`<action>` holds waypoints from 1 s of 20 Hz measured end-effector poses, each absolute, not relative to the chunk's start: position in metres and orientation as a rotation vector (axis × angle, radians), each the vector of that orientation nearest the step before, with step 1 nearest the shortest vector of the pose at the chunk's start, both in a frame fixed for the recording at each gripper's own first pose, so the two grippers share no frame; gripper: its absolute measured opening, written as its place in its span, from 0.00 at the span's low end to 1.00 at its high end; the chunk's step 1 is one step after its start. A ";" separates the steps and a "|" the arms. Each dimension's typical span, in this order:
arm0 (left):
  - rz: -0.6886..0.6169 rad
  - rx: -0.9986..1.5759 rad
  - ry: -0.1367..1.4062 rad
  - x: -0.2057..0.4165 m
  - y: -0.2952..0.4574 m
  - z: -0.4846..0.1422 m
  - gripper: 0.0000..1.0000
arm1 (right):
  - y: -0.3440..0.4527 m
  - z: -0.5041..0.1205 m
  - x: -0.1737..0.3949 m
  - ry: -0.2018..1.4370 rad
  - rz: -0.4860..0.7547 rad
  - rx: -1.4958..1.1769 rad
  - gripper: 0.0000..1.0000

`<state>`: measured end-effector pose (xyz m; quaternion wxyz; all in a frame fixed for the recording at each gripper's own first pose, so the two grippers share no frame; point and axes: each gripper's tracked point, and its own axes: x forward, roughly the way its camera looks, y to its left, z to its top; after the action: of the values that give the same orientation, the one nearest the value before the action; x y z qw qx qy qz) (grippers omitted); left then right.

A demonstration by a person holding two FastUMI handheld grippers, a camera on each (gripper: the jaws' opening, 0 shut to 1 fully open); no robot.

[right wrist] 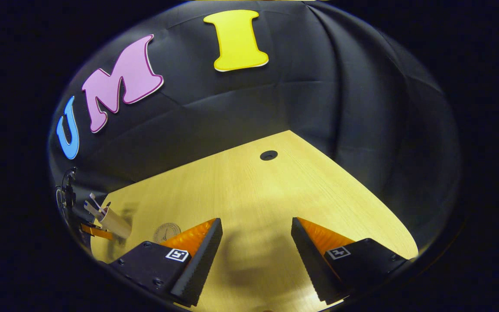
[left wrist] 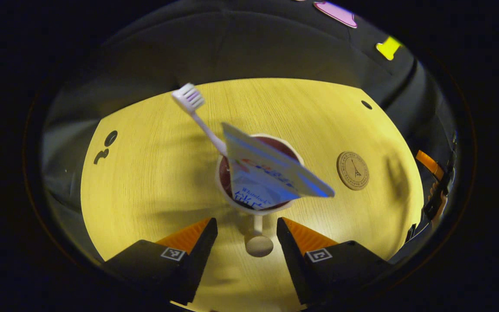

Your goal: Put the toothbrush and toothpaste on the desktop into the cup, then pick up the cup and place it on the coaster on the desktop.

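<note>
Now your cup (left wrist: pixel 256 203) holds both toothbrush (left wrist: pixel 197 113) and toothpaste (left wrist: pixel 271 171).
Your left hand-held gripper (left wrist: pixel 247 229) gapes empty before its handle; your right hand-held gripper (right wrist: pixel 256 242) hangs open over the worktop (right wrist: pixel 249 190), coaster (left wrist: pixel 352 170) beside the cup.

Two wedge-shaped fingers (left wrist: pixel 180 255) on the left gripper (left wrist: pixel 247 229), ribbed inner faces, a square black-and-white marker atop each. Same build on the right gripper (right wrist: pixel 256 229), with small screws on the left finger (right wrist: pixel 163 264) housing.
</note>
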<state>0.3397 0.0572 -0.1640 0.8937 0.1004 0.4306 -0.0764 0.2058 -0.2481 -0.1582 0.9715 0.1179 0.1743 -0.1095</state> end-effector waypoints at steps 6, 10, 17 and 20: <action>-0.138 0.226 0.947 0.349 0.045 -0.169 0.65 | -0.259 -0.181 0.167 0.423 -0.283 0.299 0.98; -0.112 0.242 0.960 0.347 0.046 -0.171 0.39 | -0.255 -0.189 0.147 0.458 -0.275 0.315 0.98; -0.041 0.158 0.920 0.341 0.043 -0.174 0.32 | -0.237 -0.180 0.131 0.472 -0.228 0.359 0.98; -0.043 0.147 0.917 0.333 0.035 -0.171 0.26 | -0.233 -0.182 0.117 0.484 -0.219 0.344 0.98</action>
<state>0.3332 0.0346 -0.1710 0.8938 0.0708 0.4423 -0.0208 0.1169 -0.2326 -0.1817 0.9503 0.1693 0.2379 -0.1077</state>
